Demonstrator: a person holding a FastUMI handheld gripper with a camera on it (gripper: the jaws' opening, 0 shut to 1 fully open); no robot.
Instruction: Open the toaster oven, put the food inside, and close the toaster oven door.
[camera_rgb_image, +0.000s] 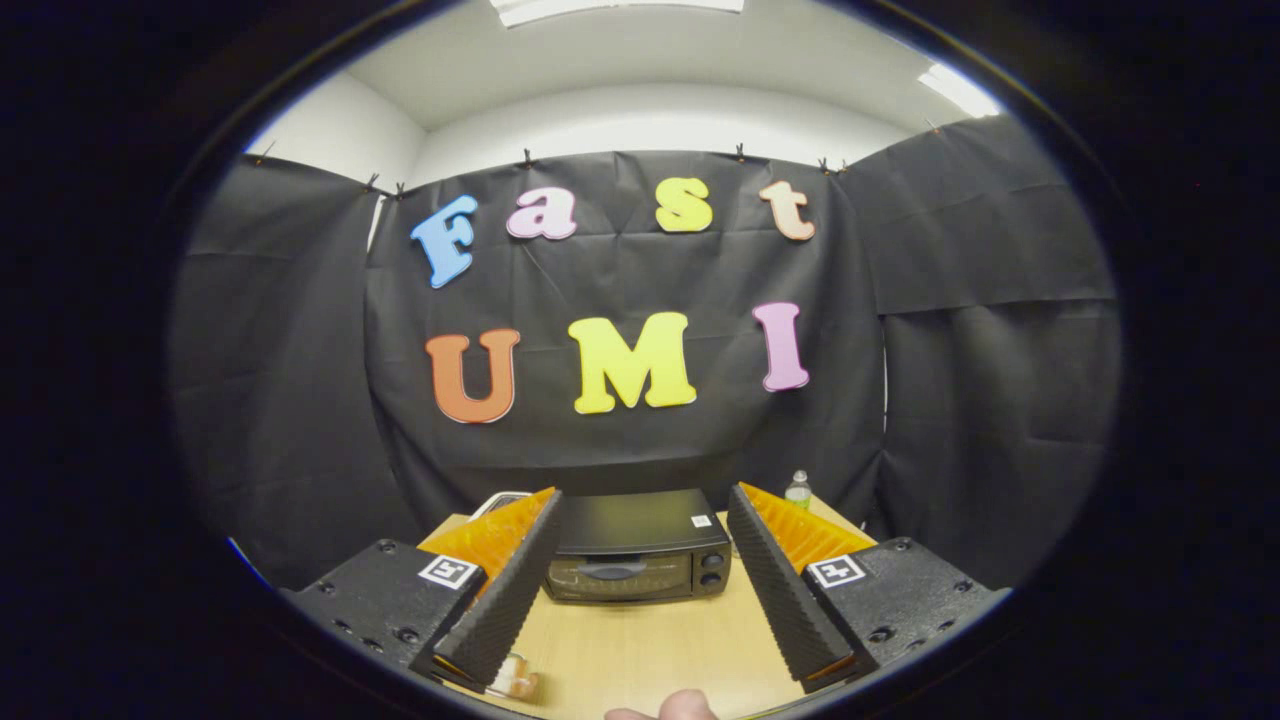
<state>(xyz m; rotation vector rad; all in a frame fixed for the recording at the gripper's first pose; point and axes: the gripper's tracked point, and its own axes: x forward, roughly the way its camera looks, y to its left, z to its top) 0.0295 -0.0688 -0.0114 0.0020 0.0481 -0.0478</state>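
A black toaster oven (637, 560) stands on the wooden table (640, 645), well beyond my fingers and framed between them. Its glass door is closed, the handle across the top of the door, two knobs on its right side. My gripper (640, 585) is open wide, held above the table with nothing between the fingers. A small piece of food on a clear dish (515, 682) lies on the table near me, under the left finger and partly hidden by it.
A clear plastic bottle (798, 489) stands behind the oven to its right. A white object's edge (497, 499) peeks out behind the left finger. A fingertip of a person's hand (680, 708) shows at the table's near edge. Black cloth walls enclose the table.
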